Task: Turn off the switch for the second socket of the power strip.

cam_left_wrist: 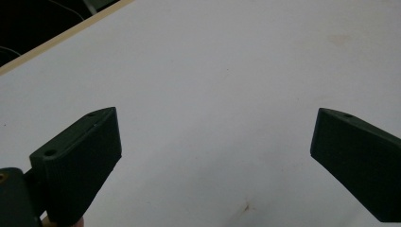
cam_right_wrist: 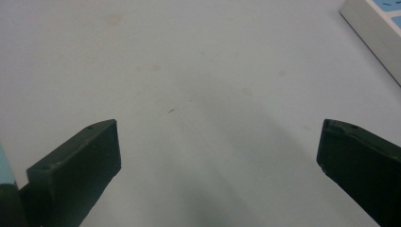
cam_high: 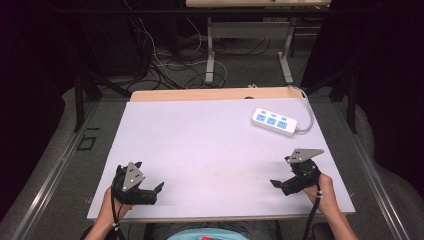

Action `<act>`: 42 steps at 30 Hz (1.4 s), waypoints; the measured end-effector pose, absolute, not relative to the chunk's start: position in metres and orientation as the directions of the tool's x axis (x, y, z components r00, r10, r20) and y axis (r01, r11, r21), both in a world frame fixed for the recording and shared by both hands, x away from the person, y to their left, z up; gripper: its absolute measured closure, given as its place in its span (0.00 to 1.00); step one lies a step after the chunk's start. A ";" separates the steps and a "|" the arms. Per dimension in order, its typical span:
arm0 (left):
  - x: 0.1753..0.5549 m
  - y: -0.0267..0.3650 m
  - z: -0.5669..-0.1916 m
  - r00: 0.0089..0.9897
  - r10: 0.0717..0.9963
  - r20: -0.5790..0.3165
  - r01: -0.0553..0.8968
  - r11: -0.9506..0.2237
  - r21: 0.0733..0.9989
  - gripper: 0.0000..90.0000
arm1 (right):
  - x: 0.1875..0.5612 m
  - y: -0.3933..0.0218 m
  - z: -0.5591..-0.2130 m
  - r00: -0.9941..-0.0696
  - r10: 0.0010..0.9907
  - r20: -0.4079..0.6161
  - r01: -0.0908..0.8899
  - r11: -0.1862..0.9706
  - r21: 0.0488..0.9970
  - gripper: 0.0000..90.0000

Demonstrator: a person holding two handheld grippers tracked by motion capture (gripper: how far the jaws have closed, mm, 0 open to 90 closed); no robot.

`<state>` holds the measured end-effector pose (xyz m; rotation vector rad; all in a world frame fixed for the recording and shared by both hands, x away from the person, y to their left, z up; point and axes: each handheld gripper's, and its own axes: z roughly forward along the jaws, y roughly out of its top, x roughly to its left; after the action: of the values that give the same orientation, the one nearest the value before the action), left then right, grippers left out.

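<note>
A person seated at the near edge of the desk point(cam_high: 200, 145) holds a two-jaw gripper in each hand, both low over the white top. The left gripper point(cam_high: 159, 189) sits near the near-left corner, its jaws spread wide and empty, pointing along the near edge toward the middle; in the left gripper view point(cam_left_wrist: 215, 137) bare white surface lies between the jaws, and the desk's wooden edge crosses the upper left of that view. The right gripper point(cam_high: 275, 183) sits near the near-right corner, its jaws likewise spread with nothing between them, pointing back toward the left one; the two are well apart. A white power strip point(cam_high: 273, 121) with three blue socket faces lies flat toward the far-right corner, angled to the desk's edges, its grey cord point(cam_high: 310, 112) curving off toward the far edge. In the right gripper view point(cam_right_wrist: 220, 142) an end of the strip point(cam_right_wrist: 373, 23) shows at upper right, beyond the open jaws and clear of them.
</note>
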<state>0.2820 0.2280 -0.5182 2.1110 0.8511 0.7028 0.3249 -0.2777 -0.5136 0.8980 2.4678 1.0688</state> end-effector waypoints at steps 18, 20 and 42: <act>0.283 0.228 -0.518 0.631 0.745 0.215 0.343 -0.517 0.784 0.03 | 0.350 -0.275 -0.515 -0.734 0.679 -0.024 0.455 0.518 0.724 0.00; 0.283 0.228 -0.518 0.634 0.744 0.211 0.343 -0.516 0.785 0.03 | 0.357 -0.276 -0.516 -0.731 0.682 -0.020 0.461 0.515 0.723 0.00; 0.285 0.228 -0.520 0.631 0.749 0.202 0.342 -0.503 0.794 0.03 | 0.388 -0.273 -0.517 -0.711 0.703 -0.024 0.485 0.515 0.706 0.01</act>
<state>0.2848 0.2276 -0.5198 2.1083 0.8492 0.6999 0.3882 -0.2735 -0.5171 0.9932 2.4527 1.0007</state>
